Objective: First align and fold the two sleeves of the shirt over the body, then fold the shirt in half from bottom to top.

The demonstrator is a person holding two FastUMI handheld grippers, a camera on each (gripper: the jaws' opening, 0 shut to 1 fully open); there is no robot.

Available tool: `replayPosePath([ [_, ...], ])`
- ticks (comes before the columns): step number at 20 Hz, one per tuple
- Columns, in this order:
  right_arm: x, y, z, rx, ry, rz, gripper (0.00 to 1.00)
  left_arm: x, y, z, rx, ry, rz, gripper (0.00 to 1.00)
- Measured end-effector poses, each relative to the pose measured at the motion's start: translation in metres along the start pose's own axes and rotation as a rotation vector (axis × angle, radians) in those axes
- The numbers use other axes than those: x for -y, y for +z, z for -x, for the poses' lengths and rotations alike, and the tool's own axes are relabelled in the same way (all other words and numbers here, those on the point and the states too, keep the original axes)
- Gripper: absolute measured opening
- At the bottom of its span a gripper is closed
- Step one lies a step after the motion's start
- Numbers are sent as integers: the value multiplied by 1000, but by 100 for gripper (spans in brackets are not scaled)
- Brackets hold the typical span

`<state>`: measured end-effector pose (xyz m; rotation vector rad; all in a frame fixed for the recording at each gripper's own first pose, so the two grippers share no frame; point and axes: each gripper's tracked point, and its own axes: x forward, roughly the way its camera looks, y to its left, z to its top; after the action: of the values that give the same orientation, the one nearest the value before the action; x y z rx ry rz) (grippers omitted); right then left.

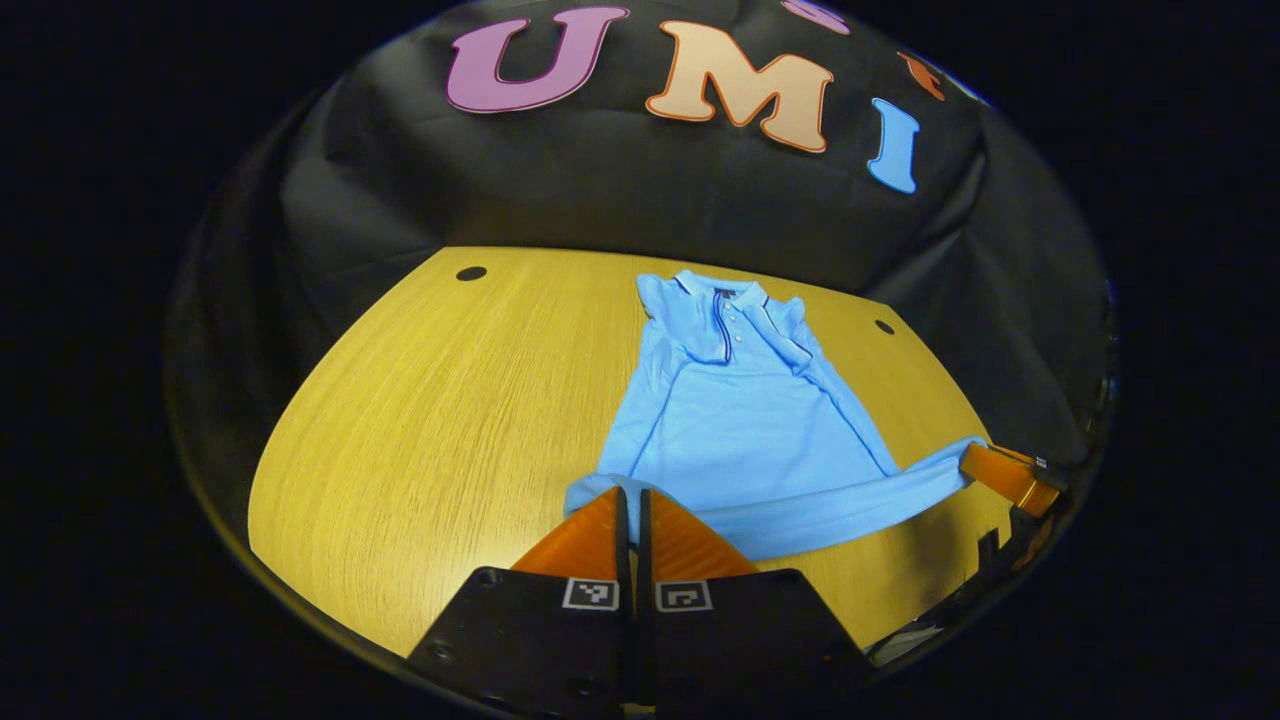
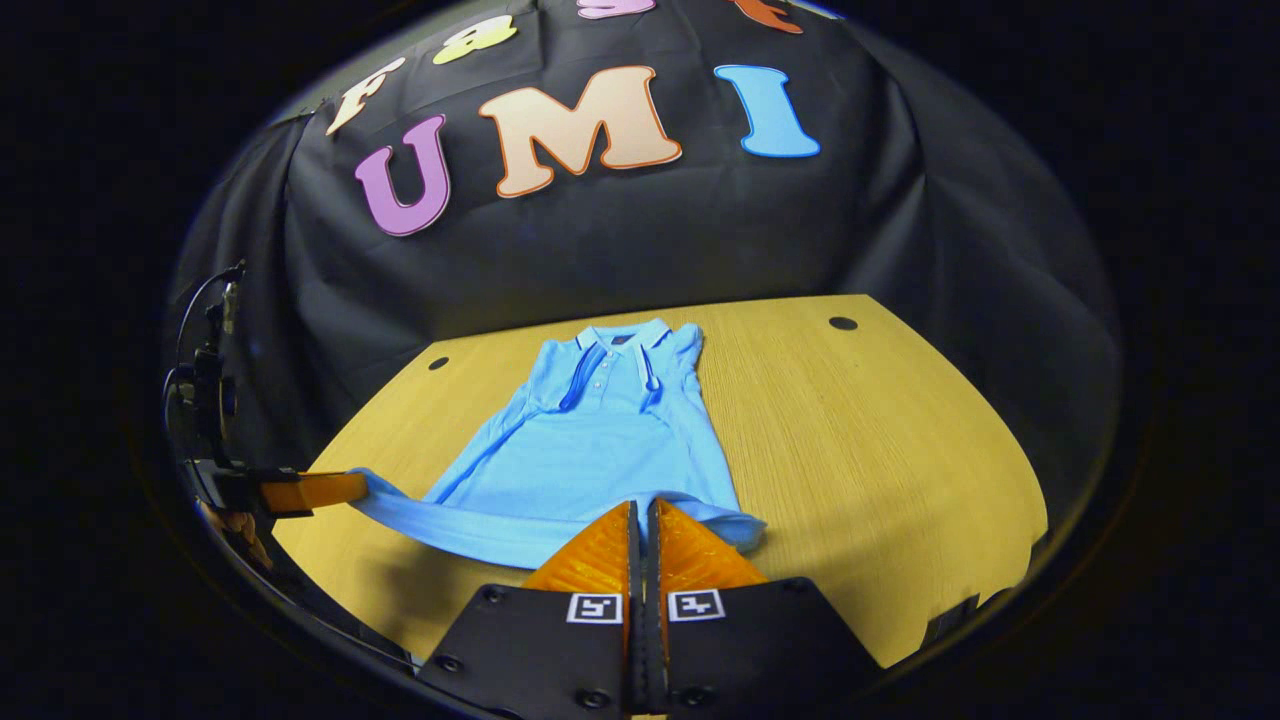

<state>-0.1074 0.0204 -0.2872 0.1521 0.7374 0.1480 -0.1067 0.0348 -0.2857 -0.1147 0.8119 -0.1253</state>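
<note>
Both fingers (image 1: 632, 495) (image 2: 643, 508) pinching shirt (image 1: 745, 420) hem

shirt (image 1: 745, 420) hem hidden behind gripper fingers (image 1: 600, 535), folded-under sleeves unseen

Black gripper (image 1: 632, 500) housings, square coded markers, screws; cable perhaps.

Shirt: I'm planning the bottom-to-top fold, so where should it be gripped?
Grip the shirt at its two hem corners, from the near table edge. The hem lies nearest, collar far. The left gripper and right gripper already sit closed there.
</note>
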Motion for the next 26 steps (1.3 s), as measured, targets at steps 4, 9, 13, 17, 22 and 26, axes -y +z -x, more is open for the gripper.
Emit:
replayPosePath([
  [4,1,29,-30,21,-15,-12,2,0,37,-22,20,-12,-20,0],
  [9,7,62,-69,46,-40,-24,3,2,78,-57,41,-29,-38,0],
  [13,10,93,-109,69,-59,-20,3,3,111,-93,60,-36,-52,0],
  [17,13,120,-152,98,-80,-17,2,1,147,-131,79,-39,-50,0],
  [22,19,142,-213,110,-116,-47,2,-2,184,-191,96,-52,-51,0],
  [26,31,138,-260,96,-168,-92,2,-3,195,-238,88,-67,-56,0],
])
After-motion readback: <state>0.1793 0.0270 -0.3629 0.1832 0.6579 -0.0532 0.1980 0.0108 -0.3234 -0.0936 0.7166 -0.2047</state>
